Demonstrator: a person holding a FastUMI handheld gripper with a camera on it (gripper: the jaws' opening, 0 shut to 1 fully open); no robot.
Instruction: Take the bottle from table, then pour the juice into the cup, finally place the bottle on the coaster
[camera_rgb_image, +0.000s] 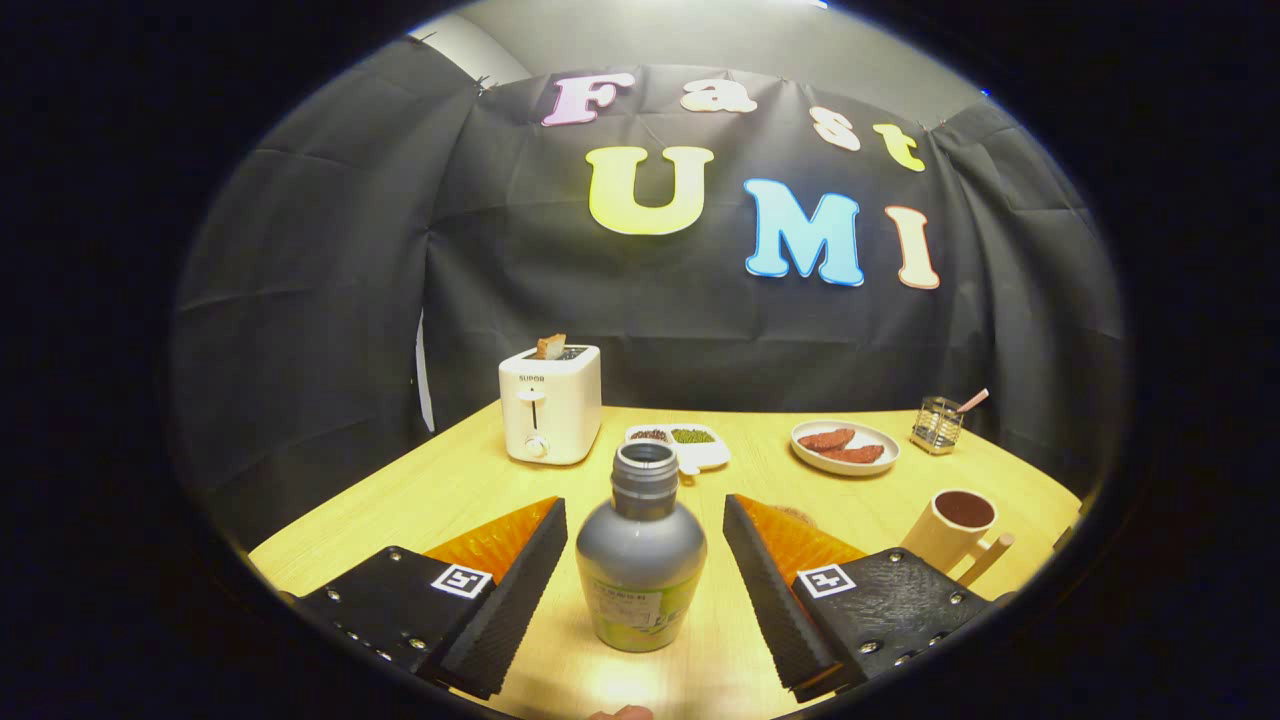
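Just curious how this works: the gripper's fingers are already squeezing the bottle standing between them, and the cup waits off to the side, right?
Not quite. In the gripper view the gripper is open, with a gap on each side of the bottle standing between its fingers. The cup does wait off to the side.

Toaster (550, 404) with toast (549, 346), divided dish (680, 444), sausage plate (845, 446), wire holder (937, 424), all on wooden table (440, 490).

— Any room around the bottle (641, 560)?
— Yes: it stands upright between the spread fingers of the tongs (645, 560), a bare gap of desk (400, 490) on each side.
— And beyond?
— The toaster (550, 403), a small dish (680, 445) and a plate (845, 446) line the far desk; the cup (950, 528) stands just outside the right finger.
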